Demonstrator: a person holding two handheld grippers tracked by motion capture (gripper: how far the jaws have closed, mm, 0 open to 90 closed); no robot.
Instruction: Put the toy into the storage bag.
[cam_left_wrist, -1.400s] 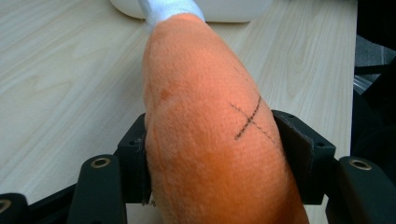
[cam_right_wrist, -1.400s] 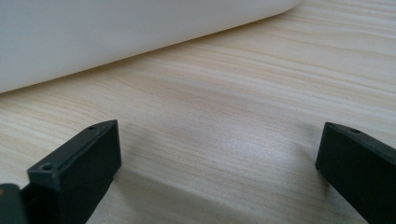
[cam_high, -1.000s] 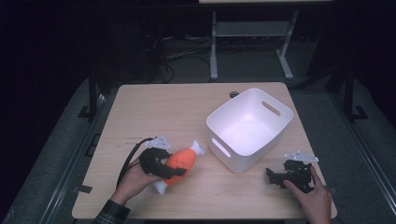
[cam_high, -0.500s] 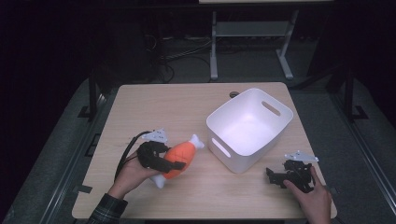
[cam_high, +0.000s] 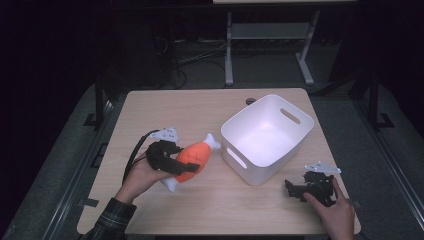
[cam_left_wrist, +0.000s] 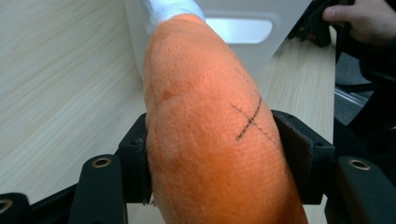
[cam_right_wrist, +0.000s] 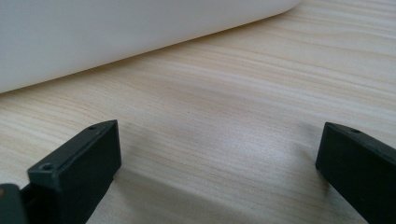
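Observation:
An orange plush drumstick (cam_high: 194, 156) with white ends is held above the wooden table (cam_high: 200, 112), left of the white bin (cam_high: 267, 137). My left gripper (cam_high: 177, 167) is shut on its orange body (cam_left_wrist: 210, 130), a jaw pressed into each side; a stitched black cross marks the fabric. The plush's white tip points toward the bin (cam_left_wrist: 233, 28). My right gripper (cam_high: 295, 190) rests low on the table near the front right corner, open with only bare wood between its jaws (cam_right_wrist: 219, 154). The bin's wall (cam_right_wrist: 116, 32) rises just ahead of it.
The bin stands right of centre, tilted diagonally, with slot handles in its walls and nothing visible inside. Beyond the table's far edge are a metal stand (cam_high: 265, 45) and cables (cam_high: 190, 60) on the dark floor.
My left gripper has lifted the plush drumstick and carried it a little up and right toward the bin. The right gripper has stayed put.

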